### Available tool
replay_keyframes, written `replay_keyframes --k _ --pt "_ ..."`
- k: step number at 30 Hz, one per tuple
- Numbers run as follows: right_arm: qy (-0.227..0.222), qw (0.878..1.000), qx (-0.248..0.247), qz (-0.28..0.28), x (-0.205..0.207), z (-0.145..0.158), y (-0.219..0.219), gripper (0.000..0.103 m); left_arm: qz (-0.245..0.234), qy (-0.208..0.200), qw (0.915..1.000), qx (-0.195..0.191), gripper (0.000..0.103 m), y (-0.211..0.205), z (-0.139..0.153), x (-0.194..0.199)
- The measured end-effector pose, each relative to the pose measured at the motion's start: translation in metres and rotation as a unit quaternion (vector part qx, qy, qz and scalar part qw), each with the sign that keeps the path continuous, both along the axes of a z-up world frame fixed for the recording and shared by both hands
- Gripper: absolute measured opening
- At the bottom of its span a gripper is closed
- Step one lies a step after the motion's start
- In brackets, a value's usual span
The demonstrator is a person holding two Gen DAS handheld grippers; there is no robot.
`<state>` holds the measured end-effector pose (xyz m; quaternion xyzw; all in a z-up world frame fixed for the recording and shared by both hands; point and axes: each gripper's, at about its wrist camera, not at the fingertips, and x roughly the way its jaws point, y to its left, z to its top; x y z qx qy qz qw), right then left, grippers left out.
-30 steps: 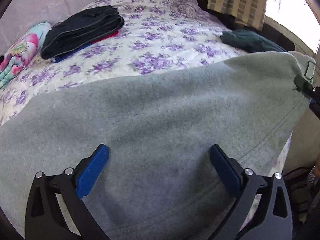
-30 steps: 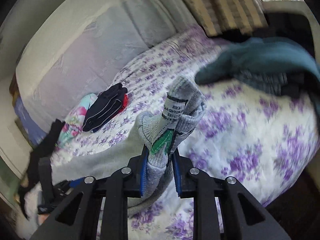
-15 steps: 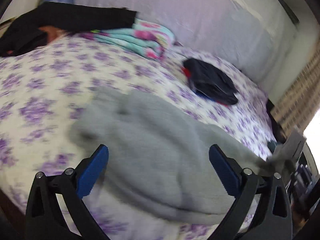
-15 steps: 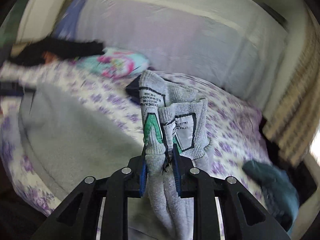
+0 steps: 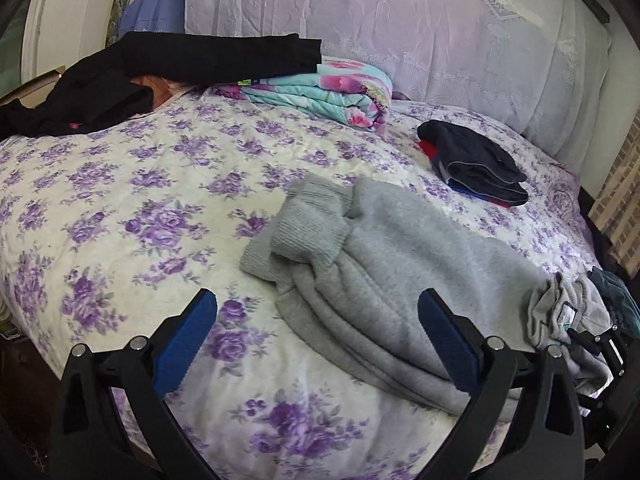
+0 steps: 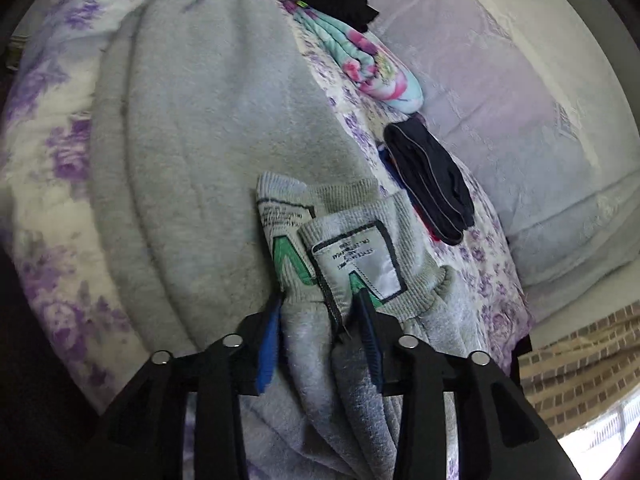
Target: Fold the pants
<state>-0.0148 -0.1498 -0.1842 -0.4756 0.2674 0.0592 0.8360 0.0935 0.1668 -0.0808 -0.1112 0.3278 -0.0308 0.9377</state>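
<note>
Left wrist view: left gripper [image 5: 316, 340] jaws wide apart, nothing between the blue pads, hovering over the near edge of the bed [image 5: 120, 208]. Right gripper [image 6: 318, 340] jaws have just been opening; the waistband end of the grey pants [image 6: 208, 128] sits between the pads, right pad against the fabric by the label, left pad looks just clear, so a firm grip can't be confirmed.

Pants lie doubled on the floral bedspread, long axis diagonal in the left view: ribbed cuffs toward mid-bed, waistband at the right edge by the right gripper.

Around: folded dark garment stack [image 5: 476, 168] just beyond the pants, apart from them. Rolled floral blanket [image 5: 320, 92] and a black garment [image 5: 180, 60] near the headboard, pale pillows [image 5: 400, 28] behind. Nothing lies on the pants.
</note>
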Motion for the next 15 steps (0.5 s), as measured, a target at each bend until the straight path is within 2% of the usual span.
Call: replay_keyframes --k 1,2,4,6,8,9,10,12,15 --pt "0.019 0.999 0.022 0.016 -0.006 0.008 -0.001 0.054 -0.001 -0.002 1.0000 0.000 0.098 -0.001 0.001 -0.001" --pt "0.037 0.998 0.049 0.031 -0.012 0.016 -0.003 0.058 -0.005 -0.003 1.0000 0.000 0.098 -0.003 0.003 -0.002" --pt "0.097 0.983 0.144 0.066 -0.023 0.045 -0.012 0.061 -0.015 -0.009 0.9998 0.003 0.098 -0.008 0.007 -0.003" --pt "0.148 0.949 0.270 0.068 -0.019 0.076 -0.035 0.061 -0.026 -0.018 0.9994 0.014 0.098 -0.015 0.011 -0.005" --pt "0.168 0.906 0.388 0.036 -0.002 0.102 -0.070 0.058 -0.032 -0.023 0.9990 0.021 0.098 -0.019 0.014 -0.006" --pt "0.160 0.889 0.429 0.006 0.008 0.110 -0.090 0.045 -0.034 -0.024 0.9988 0.027 0.098 -0.021 0.014 -0.006" --pt "0.147 0.879 0.452 -0.028 0.020 0.115 -0.108 0.030 -0.034 -0.023 0.9986 0.031 0.098 -0.022 0.013 -0.006" --pt "0.148 0.874 0.458 -0.063 0.034 0.110 -0.123 0.027 -0.030 -0.020 0.9988 0.033 0.098 -0.021 0.011 -0.004" --pt "0.150 0.884 0.432 -0.095 0.054 0.093 -0.124 0.024 -0.019 -0.016 0.9992 0.031 0.098 -0.016 0.010 -0.004"
